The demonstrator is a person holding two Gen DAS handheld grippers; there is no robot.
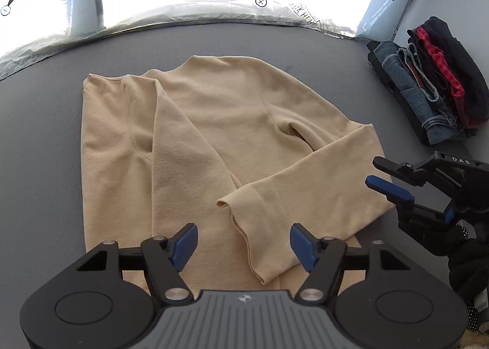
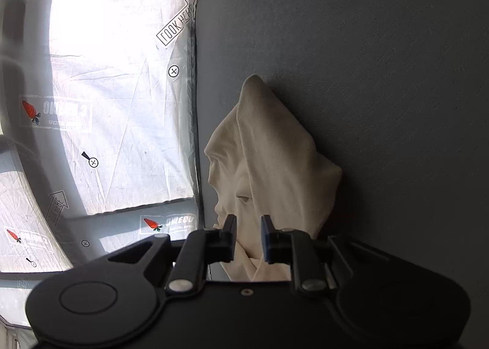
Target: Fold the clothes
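Tan long-sleeve top [image 1: 214, 135] lies flat on the grey table [image 1: 39, 135], both sleeves folded in across the body; right-side sleeve cuff [image 1: 244, 211] ends near the table's close edge, just ahead of the left gripper [image 1: 243, 242]. Left gripper's jaws spread wide, blue pads [image 1: 186, 242] either side of the cuff, nothing held, looks to hover above the cloth. Right gripper [image 1: 388, 178] comes in from the right at the top's edge, jaws apart, one blue pad showing; "DAS" reads on its black body. In the right wrist view the right gripper [image 2: 248, 236] has a narrow gap between its fingers [image 2: 229, 233] with pale cloth [image 2: 269, 159] behind them; cannot tell whether fabric is pinched.

Stack of folded clothes [image 1: 434, 80], dark, grey and red, sits well apart at the table's far right. Clear plastic sheeting [image 2: 122, 104] beyond the table edge carries arrow stickers reading "LOOK HERE" [image 2: 175, 26], carrot logos [image 2: 30, 110] beside blurred lettering, unreadable, and small circled cross marks [image 2: 173, 71].
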